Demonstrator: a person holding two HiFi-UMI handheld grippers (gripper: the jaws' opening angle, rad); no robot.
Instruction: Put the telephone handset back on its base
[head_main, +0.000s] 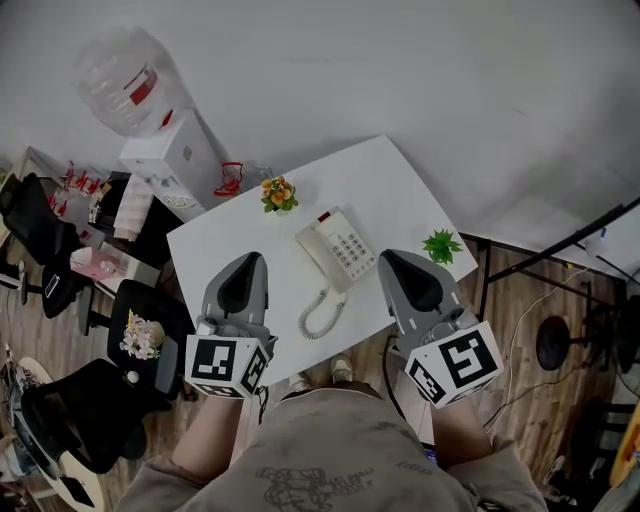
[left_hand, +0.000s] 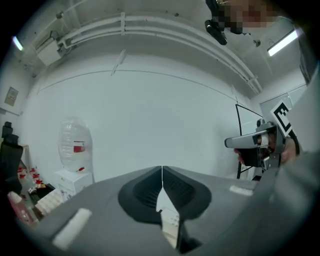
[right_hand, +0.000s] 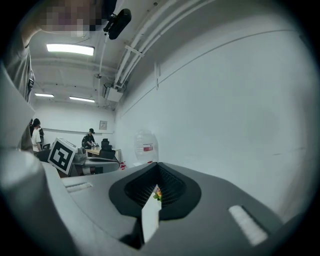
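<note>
On the white table (head_main: 400, 185), the handset (head_main: 318, 258) appears seated on its base (head_main: 350, 245), so the task looks complete. The left gripper (head_main: 252, 260) and right gripper (head_main: 392, 258) hover above it, jaws pressed together, holding nothing.

Head view steeply down over the table (head_main: 400, 180); both gripper views level toward the same water bottle (left_hand: 74, 145).
</note>
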